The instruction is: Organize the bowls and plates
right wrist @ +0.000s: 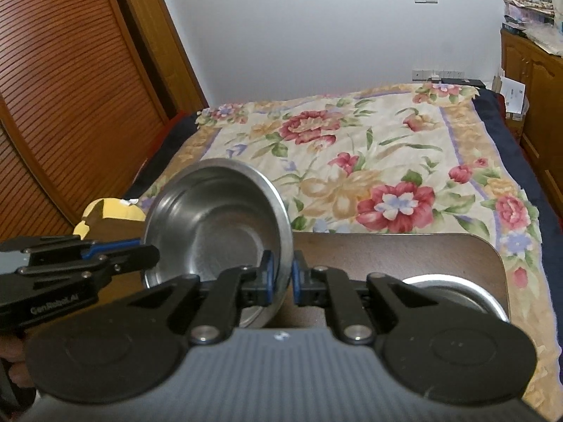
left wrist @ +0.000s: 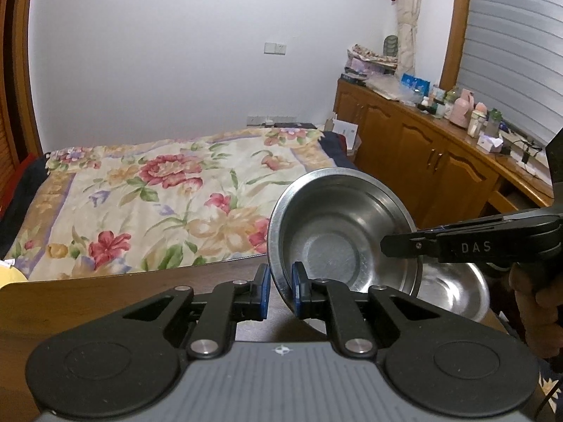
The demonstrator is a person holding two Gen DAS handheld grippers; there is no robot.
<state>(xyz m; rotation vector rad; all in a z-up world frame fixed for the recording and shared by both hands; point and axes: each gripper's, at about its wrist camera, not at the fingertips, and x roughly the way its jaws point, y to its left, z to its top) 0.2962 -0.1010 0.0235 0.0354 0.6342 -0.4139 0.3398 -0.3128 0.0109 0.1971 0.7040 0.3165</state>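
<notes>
Left wrist view: left gripper (left wrist: 280, 290) and right gripper (left wrist: 387, 246) both clamping opposite rims of a steel bowl (left wrist: 337, 242), tilting above the second bowl (left wrist: 454, 290) on the table (left wrist: 225, 270).

A bed with a floral quilt (left wrist: 158, 190) lies beyond the dark wooden bench (right wrist: 404, 249), a wooden cabinet (left wrist: 422, 154) cluttered with bottles (left wrist: 471, 112) stands along the right wall below a blind (left wrist: 510, 42), and a slatted wooden door (right wrist: 63, 88) stands at left.
</notes>
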